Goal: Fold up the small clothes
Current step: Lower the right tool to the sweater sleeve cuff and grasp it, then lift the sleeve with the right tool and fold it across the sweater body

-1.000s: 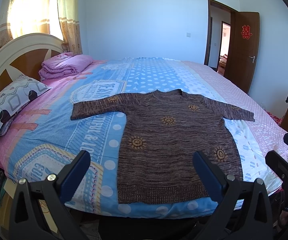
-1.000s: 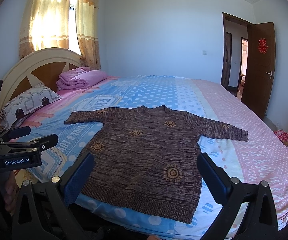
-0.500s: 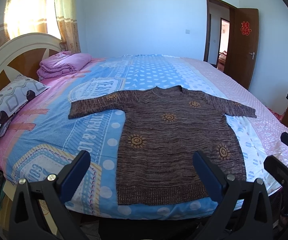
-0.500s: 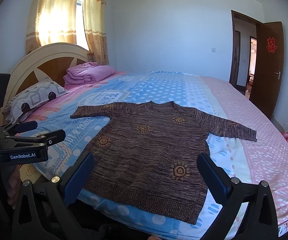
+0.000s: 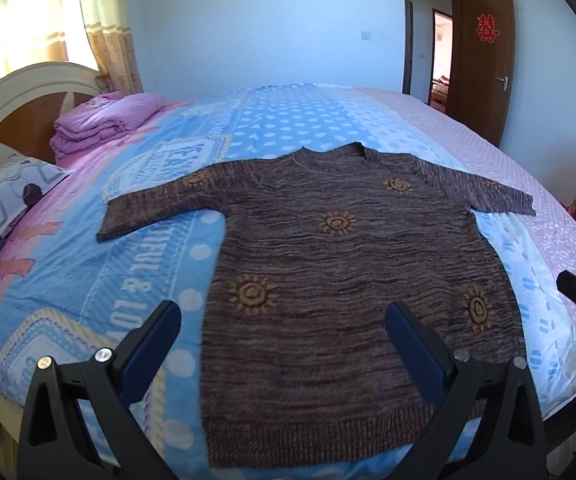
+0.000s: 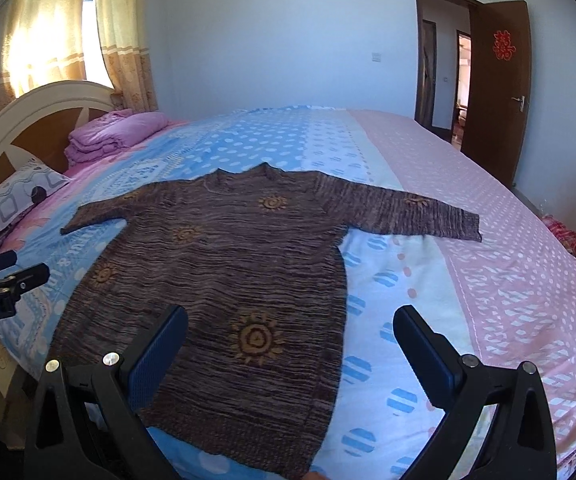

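Both views have come nearer the bed (image 5: 87, 264) than a second ago. The left gripper (image 5: 283, 336) and right gripper (image 6: 290, 340) hang released, holding nothing, over the sweater (image 5: 340, 280). It lies flat: hem nearest, neck away, sleeves spread sideways. Brown ribbed knit with orange suns. Folded pink quilt (image 5: 103, 124) beyond.

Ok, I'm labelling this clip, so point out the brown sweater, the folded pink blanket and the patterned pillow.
brown sweater (image 5: 352, 280), left wrist view, middle of its body.
folded pink blanket (image 5: 107, 122), left wrist view, top fold near the headboard.
patterned pillow (image 6: 15, 204), right wrist view, its upper face.
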`<state>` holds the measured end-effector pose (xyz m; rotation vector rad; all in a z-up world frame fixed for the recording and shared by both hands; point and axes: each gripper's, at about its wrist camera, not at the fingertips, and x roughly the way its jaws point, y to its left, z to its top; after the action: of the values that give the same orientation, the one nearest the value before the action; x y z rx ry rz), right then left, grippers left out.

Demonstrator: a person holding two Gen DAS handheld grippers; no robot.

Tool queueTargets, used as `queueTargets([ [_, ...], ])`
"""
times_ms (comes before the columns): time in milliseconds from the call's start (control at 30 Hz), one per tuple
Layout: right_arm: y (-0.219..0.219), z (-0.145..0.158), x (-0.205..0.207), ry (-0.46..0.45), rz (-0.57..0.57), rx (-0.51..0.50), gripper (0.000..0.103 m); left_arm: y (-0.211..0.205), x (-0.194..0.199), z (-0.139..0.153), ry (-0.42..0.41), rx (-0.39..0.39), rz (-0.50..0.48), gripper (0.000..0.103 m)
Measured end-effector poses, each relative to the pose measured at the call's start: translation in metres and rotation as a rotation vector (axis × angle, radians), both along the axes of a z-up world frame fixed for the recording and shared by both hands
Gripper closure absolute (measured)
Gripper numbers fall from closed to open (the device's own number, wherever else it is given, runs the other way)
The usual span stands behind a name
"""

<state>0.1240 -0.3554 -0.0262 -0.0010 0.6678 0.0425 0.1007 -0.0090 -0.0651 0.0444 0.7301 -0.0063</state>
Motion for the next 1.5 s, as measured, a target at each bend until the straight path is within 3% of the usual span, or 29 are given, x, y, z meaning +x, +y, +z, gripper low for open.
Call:
queueTargets([
  [367,-0.082,-0.028,0.080,0.090,-0.141,0.021,0.001,-0.034,0.077,-0.017,0.017,0.025,-0.028,0.000],
  [533,-0.143,-0.034,0.120,0.124,-0.240,0.076,0.002,-0.048,0.108,-0.026,0.021,0.062,-0.032,0.000],
  [667,-0.192,-0.038,0.148,0.137,-0.324,0.097,0.014,-0.055,0.132,-0.034,0.044,0.086,-0.027,0.000],
  [867,-0.243,-0.042,0.178,0.166,-0.370,0.188,0.015,-0.057,0.156,-0.039,0.054,0.071,-0.012,0.000],
  [967,-0.259,-0.045,0.194,0.181,-0.396,0.210,0.025,-0.057,0.165,-0.042,0.065,0.059,0.000,0.000],
  [1233,-0.291,-0.063,0.244,0.231,-0.418,0.327,0.027,-0.052,0.174,-0.047,0.074,0.045,0.024,0.000],
  [1267,-0.292,-0.067,0.249,0.244,-0.415,0.351,0.030,-0.051,0.173,-0.048,0.077,0.036,0.028,0.000],
  [1367,-0.285,-0.069,0.260,0.250,-0.392,0.331,0.056,-0.049,0.171,-0.049,0.078,0.023,0.031,0.000],
  [1433,-0.276,-0.070,0.266,0.259,-0.358,0.298,0.083,-0.048,0.168,-0.049,0.075,0.034,0.042,0.000],
  [1500,-0.267,-0.065,0.267,0.250,-0.332,0.251,0.087,-0.046,0.166,-0.048,0.071,0.038,0.038,0.000],
])
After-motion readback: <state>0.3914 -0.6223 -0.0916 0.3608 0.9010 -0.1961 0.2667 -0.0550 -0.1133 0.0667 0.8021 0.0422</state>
